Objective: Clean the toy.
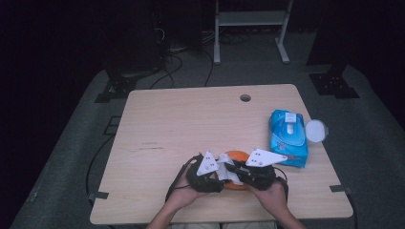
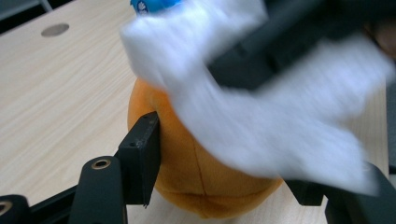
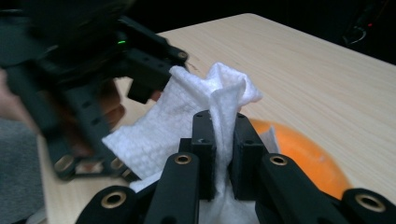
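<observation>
**Orange toy wiped with a white tissue, near edge of table**

Orange plush toy (image 2: 187, 172) sits low and centre in the high view, on the wooden table (image 1: 191, 124) close to the person's edge. It rests between the jaws of the left gripper (image 1: 210, 177); in the left gripper view the near jaw lies against its left flank and the other jaw shows at lower right. Jaws part-closed around it; judged a steadying hold, so the toy does not slide under the wipe.

Right gripper (image 3: 219, 135) has its jaws squeezed tight on a bunched fold of white tissue (image 3: 187, 112), at centre of the right gripper view. Loose sheet drapes down over the top of the toy, which shows at lower right there. Pinching a fold leaves a free flap to drag over the surface. Tissue is blurred in the left gripper view.

Blue wipes pack (image 1: 288, 137) lies at right of the high view, well apart from the toy, with a round white lid (image 1: 316, 130) just beside it.
</observation>
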